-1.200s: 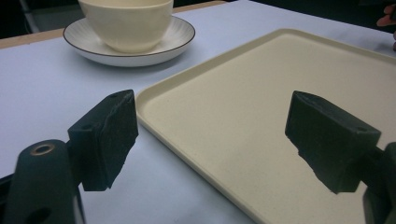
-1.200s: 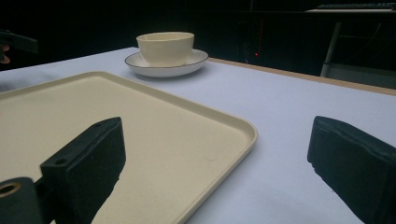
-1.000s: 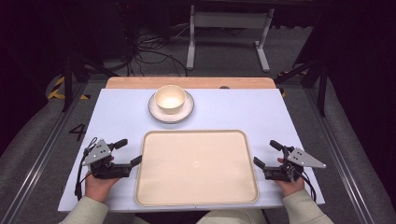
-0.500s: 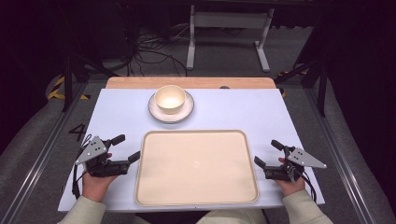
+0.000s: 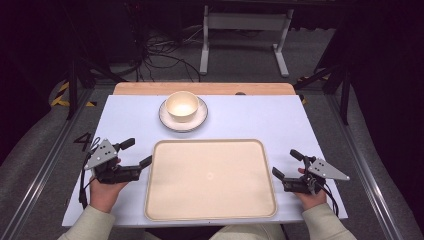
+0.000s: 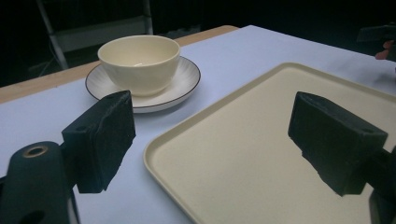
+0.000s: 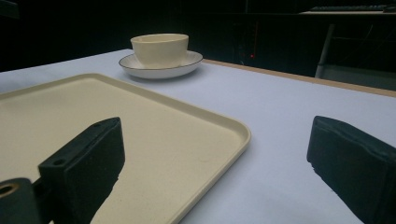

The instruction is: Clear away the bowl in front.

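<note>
**High view: the left hand has come up beside the tray**

In the high view we see the left gripper [image 5: 134, 153] at the lower left, slightly raised and turned compared with a second ago, jaws wide, holding nothing. The right gripper [image 5: 286, 164], lower right, is unchanged, also wide and empty. The tray [image 5: 210, 180] lies between them; the bowl [image 5: 181, 106] on its saucer [image 5: 197, 121] stays above. Probably we begin a reach, though the target is unclear.

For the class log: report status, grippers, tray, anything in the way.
Left gripper and right gripper open, empty, flanking tray. Tray bare. Bowl on saucer beyond; path clear.
</note>
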`<state>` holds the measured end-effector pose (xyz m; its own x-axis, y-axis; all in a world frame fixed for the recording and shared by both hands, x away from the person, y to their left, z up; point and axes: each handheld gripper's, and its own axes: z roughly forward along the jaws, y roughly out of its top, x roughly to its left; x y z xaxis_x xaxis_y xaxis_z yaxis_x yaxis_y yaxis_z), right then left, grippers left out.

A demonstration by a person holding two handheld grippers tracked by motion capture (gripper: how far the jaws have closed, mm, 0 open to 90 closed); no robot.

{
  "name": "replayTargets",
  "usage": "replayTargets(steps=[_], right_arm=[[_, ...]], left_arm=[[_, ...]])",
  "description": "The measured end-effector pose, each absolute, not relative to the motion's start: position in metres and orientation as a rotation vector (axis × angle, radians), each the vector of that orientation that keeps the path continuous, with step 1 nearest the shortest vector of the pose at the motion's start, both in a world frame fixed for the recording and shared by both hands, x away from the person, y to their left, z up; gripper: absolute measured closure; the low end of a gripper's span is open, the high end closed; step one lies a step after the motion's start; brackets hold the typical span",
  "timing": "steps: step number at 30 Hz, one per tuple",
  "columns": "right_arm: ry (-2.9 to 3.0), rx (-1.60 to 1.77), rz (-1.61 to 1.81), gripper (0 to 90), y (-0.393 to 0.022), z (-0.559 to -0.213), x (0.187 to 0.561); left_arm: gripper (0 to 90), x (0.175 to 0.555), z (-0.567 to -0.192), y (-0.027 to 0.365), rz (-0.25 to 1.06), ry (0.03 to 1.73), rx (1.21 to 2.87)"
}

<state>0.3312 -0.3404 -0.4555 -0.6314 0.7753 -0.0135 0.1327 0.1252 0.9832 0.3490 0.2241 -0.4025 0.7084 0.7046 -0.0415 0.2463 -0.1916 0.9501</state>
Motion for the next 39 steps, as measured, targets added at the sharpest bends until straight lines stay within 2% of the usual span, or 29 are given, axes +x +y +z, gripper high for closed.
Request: replayTargets(steps=[22,39], right_arm=[[1.875,0.868,1.542,5.0,-0.340,-0.456,0.333],[1.872,0.881,1.554,4.6,-0.341,-0.456,0.334]], left_arm=[[15.6,0.396,-0.377,0.224,0.466,0.819,1.666],[15.3,0.424,-0.359,0.209,0.489,0.818,1.715]])
